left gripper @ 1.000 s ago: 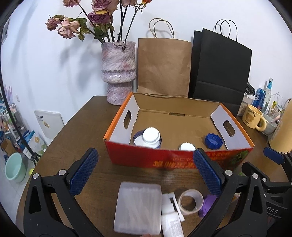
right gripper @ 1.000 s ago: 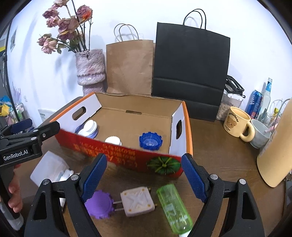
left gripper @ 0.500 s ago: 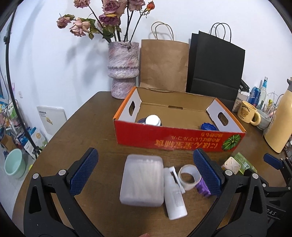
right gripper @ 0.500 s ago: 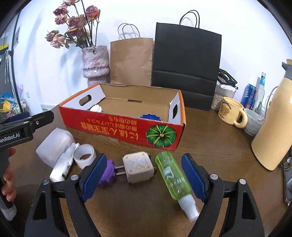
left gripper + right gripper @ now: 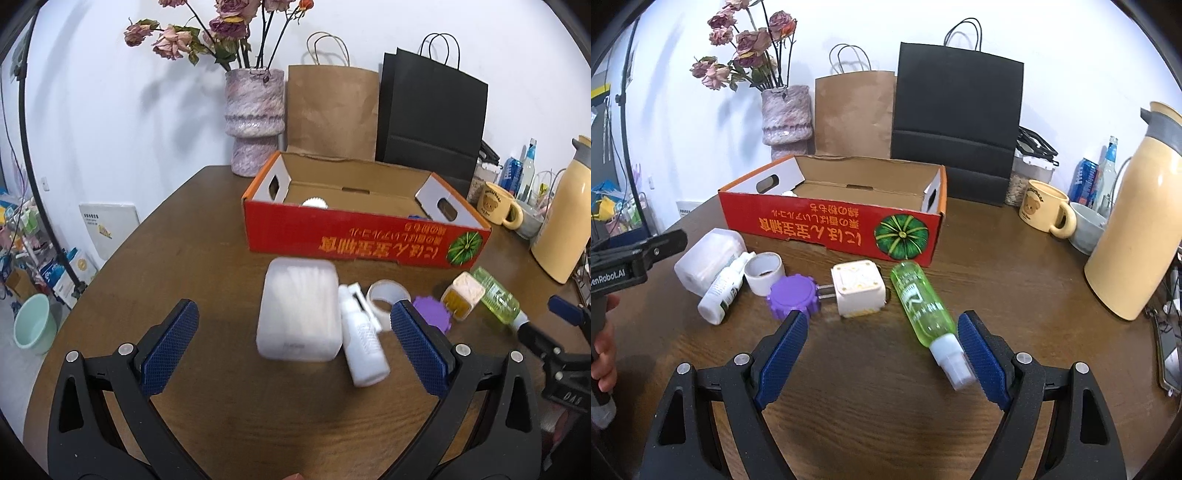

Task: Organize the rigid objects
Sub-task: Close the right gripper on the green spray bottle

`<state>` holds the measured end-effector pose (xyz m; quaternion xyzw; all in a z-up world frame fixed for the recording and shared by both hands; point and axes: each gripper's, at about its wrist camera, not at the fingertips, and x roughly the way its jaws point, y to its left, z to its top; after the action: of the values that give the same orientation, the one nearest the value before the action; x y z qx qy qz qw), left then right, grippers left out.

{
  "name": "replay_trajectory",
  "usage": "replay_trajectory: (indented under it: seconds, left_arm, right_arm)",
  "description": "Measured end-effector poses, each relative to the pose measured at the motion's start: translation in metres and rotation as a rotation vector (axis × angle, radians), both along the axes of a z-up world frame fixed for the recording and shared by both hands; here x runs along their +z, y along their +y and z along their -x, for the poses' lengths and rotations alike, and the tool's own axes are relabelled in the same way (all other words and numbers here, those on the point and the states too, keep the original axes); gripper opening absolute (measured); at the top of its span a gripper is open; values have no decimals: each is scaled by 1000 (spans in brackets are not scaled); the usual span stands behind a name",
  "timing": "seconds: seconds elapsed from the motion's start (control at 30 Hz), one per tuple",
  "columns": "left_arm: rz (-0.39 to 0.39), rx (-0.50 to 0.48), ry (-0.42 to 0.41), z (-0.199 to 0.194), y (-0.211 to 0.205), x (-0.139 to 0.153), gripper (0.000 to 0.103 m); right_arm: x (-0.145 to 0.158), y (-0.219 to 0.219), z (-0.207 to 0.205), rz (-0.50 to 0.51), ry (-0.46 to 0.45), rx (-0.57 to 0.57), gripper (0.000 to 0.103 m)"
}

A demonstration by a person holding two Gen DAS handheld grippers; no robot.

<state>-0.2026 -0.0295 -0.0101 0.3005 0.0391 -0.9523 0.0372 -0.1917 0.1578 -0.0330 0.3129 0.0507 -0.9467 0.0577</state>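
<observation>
A red cardboard box [image 5: 365, 236] [image 5: 831, 225] stands open on the brown table, with a white cap [image 5: 314, 202] showing inside. In front of it lie a white plastic case [image 5: 299, 308] [image 5: 709, 254], a white bottle [image 5: 364, 343] [image 5: 724, 288], a tape roll [image 5: 388, 297] [image 5: 764, 271], a purple cap [image 5: 434, 314] [image 5: 792, 295], a white plug adapter [image 5: 461, 297] [image 5: 857, 288] and a green spray bottle [image 5: 496, 295] [image 5: 921, 302]. My left gripper [image 5: 295, 358] is open, short of the case. My right gripper [image 5: 879, 358] is open and empty, short of the adapter and spray bottle.
At the back stand a vase of dried flowers [image 5: 255, 118], a brown paper bag [image 5: 332, 110] and a black bag [image 5: 430, 118]. To the right are a yellow mug [image 5: 1045, 210], a bowl [image 5: 1086, 229], a cream thermos [image 5: 1134, 236] and bottles. A hand [image 5: 602, 350] holds the left gripper.
Both grippers have drawn back from the box toward the table's near side and sunk slightly. The loose items in front of the box have come fully into view. Both stay open.
</observation>
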Motion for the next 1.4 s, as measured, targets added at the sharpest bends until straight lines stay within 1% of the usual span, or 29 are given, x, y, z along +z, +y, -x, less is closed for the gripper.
replay_trajectory:
  seconds: [0.23,0.4,0.57,0.73,1.0,1.03,1.07,1.1,1.17,1.2,1.23,1.27,1.3,1.4]
  left_arm:
    - [4,5,-13,-11,-2,-7,103]
    - [17,4,-17,-10,-1,-8,103]
    - [14,1,-27,-8,-2,-10,103]
    - [18,-1,-24,-9,-1,-9,103]
    - [10,-6,-33,-8,-2,-10,103]
    - [10,-5,-33,-8,-2,-10,103]
    - [9,-6,-33,-8,-2,-10,103]
    - [9,-6,-33,-8,-2,-10,103]
    - [10,-7,-35,-8,-2,-11,103]
    - [10,-8,-36,-8,-2,-10,103]
    - [9,-10,-36,-8,-2,-10,103]
    - [10,-11,-36,-8,-2,-10,103]
    - [10,-11,-36,-8,-1,-10,103]
    - [10,-13,-40,-8,-1,-10,103]
  right_arm:
    - [-7,18,-10,-30,-28,-24,88]
    - [-12,27,-5,-95,-52,-29,88]
    - [-21,36,12,-118,-100,-11,88]
    - [-31,39,41,-98,-167,1,88]
    - [-37,31,73,-92,-192,7,88]
    - [-37,31,77,-89,-194,7,85]
    - [-37,29,79,-87,-197,8,75]
    - [-38,29,82,-82,-203,7,67]
    - [-41,29,88,-65,-228,11,63]
    - [-41,29,89,-58,-234,17,56]
    - [-42,29,90,-48,-240,29,51]
    - [-42,28,90,-46,-241,37,43]
    - [-41,27,89,-45,-239,47,37]
    - [-41,24,86,-57,-234,54,36]
